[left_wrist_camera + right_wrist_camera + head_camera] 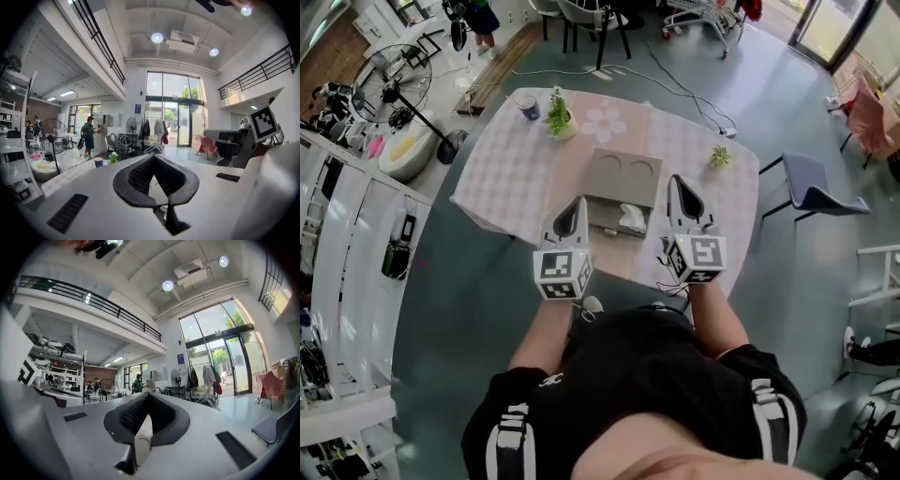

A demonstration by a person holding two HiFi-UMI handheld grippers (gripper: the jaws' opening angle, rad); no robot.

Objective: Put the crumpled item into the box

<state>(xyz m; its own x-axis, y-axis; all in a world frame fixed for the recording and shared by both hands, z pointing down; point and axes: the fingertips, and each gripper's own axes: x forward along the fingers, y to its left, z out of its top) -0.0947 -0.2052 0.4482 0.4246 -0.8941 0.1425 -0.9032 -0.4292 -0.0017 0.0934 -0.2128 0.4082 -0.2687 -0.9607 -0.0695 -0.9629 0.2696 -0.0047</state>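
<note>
The crumpled item, a white bunched wad showing no clear long axis, is lying inside the open grey box on the tabletop, toward its right end. The left hand-held gripper and right hand-held gripper are hovering beside it, jaws pressed together, gripping nothing.

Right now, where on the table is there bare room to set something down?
Bare cloth on the table's left side, between the mug, potted plant and box. Another patch at right, between the box and small plant. Crowded at the near edge: left gripper and right gripper flank the box with the crumpled item inside.
</note>
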